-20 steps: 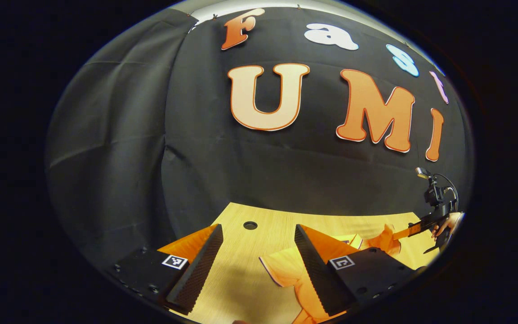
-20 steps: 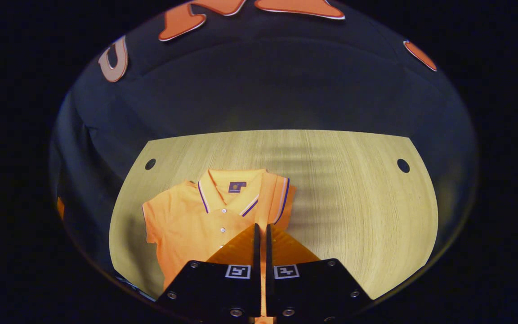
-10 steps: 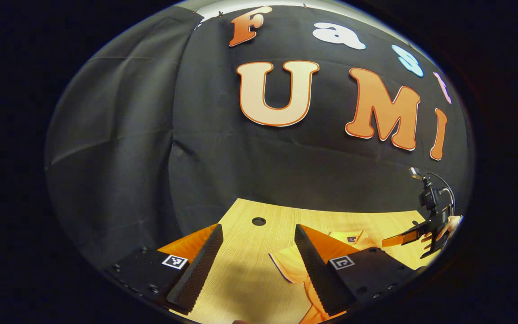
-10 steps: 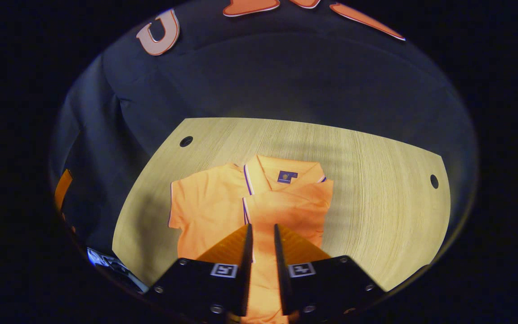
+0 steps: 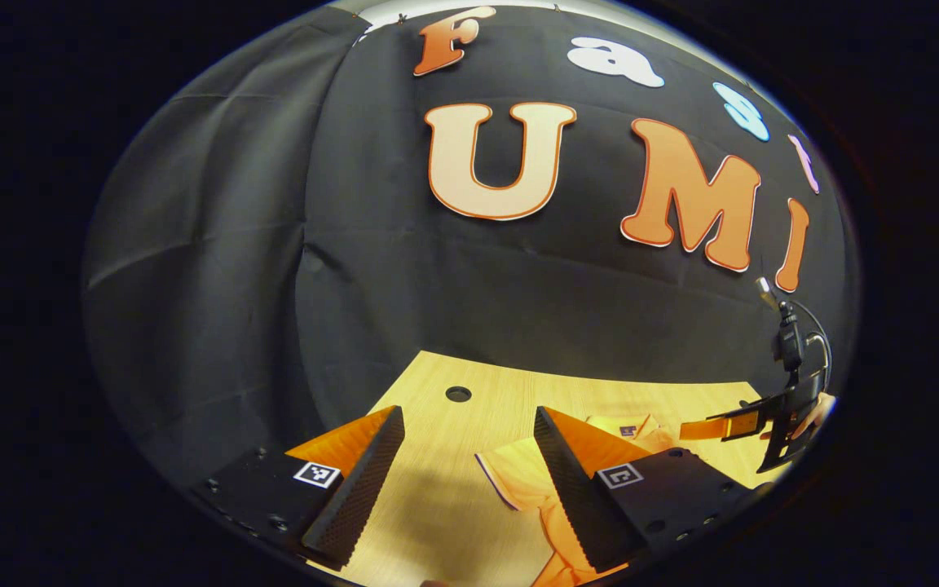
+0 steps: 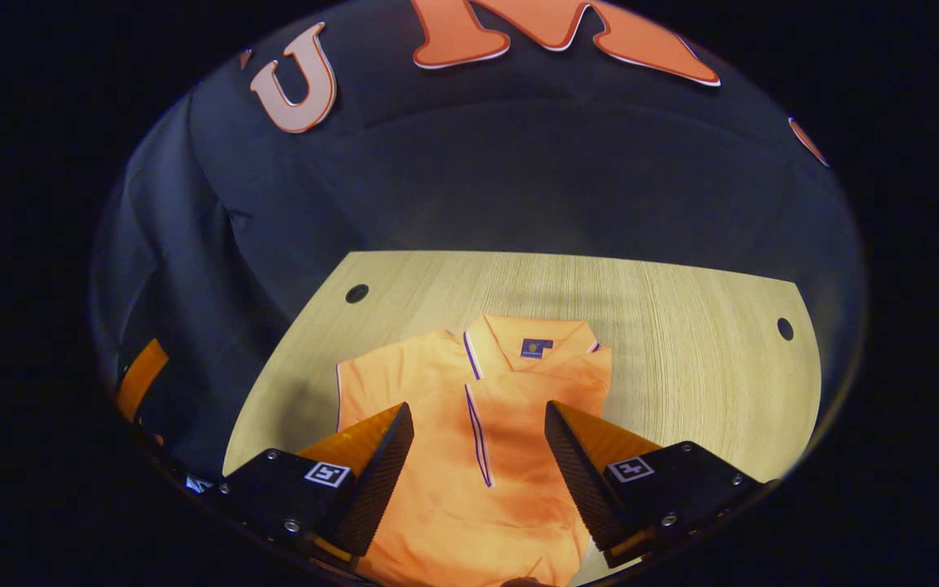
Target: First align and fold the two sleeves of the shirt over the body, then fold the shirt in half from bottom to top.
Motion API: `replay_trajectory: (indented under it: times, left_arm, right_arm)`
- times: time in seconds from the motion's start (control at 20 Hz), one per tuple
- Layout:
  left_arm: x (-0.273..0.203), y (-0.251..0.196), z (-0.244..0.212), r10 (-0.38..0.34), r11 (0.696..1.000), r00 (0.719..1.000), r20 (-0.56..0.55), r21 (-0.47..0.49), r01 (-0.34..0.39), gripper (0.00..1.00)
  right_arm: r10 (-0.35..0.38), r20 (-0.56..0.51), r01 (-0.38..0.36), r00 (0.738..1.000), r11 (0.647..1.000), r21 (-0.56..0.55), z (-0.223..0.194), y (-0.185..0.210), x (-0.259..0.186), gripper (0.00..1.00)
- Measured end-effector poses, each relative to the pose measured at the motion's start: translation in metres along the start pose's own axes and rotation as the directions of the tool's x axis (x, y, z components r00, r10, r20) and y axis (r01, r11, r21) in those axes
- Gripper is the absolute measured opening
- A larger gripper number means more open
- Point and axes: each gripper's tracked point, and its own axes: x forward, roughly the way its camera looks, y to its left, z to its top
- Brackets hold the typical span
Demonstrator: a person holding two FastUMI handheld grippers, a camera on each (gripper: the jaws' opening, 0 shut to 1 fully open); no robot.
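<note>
An orange polo shirt (image 6: 478, 456) lies flat on the wooden table (image 6: 681, 326), collar (image 6: 531, 342) toward the back wall. One sleeve is folded over the body, its striped hem (image 6: 476, 432) running down the chest; the other sleeve (image 6: 359, 387) is spread out at the left. My right gripper (image 6: 478, 428) hovers open above the chest with nothing between its fingers. In the left gripper view my left gripper (image 5: 467, 420) stands open over bare table, the spread sleeve (image 5: 510, 477) just beside its right finger. The right gripper (image 5: 710, 427) shows far right, held by a hand (image 5: 818, 410).
The table has round holes near its back corners (image 6: 356, 293) (image 6: 785, 328) (image 5: 458, 394). Black cloth closes in the table at the back and left. Bare wood stretches to the right of the shirt (image 6: 706, 383). The left gripper (image 6: 139, 379) shows at the far left edge.
My right gripper has let go of the sleeve it laid over the body and has opened wide above the shirt. My left gripper has stayed open and hardly moved.
</note>
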Motion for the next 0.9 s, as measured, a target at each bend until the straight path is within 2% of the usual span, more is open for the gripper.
replay_trajectory:
  times: [0.25, 0.35, 0.45, 0.7, 0.9]
  left_arm:
    - [0.019, -0.022, -0.022, -0.054, 0.998, 0.996, -0.071, -0.029, 0.052, 0.98]
    - [0.032, -0.022, -0.031, -0.03, 0.999, 0.994, -0.11, -0.03, 0.027, 0.99]
    - [0.045, -0.027, -0.039, -0.035, 0.999, 0.99, -0.133, -0.02, 0.033, 0.98]
    - [0.076, -0.053, -0.062, -0.098, 0.995, 0.959, -0.265, -0.029, 0.094, 0.98]
    - [0.105, -0.059, -0.079, -0.052, 0.998, 0.935, -0.35, 0.022, 0.064, 0.98]
  right_arm:
    - [-0.063, 0.112, 0.064, 0.992, 0.998, -0.008, 0.024, -0.019, -0.03, 0.98]
    - [-0.086, 0.16, 0.089, 0.983, 0.996, -0.01, 0.035, -0.029, -0.045, 0.98]
    - [-0.103, 0.196, 0.105, 0.975, 0.994, -0.004, 0.043, -0.038, -0.061, 0.98]
    - [-0.109, 0.236, 0.112, 0.966, 0.994, 0.001, 0.046, -0.055, -0.092, 0.98]
    - [-0.094, 0.235, 0.095, 0.968, 0.995, 0.006, 0.042, -0.069, -0.108, 0.98]
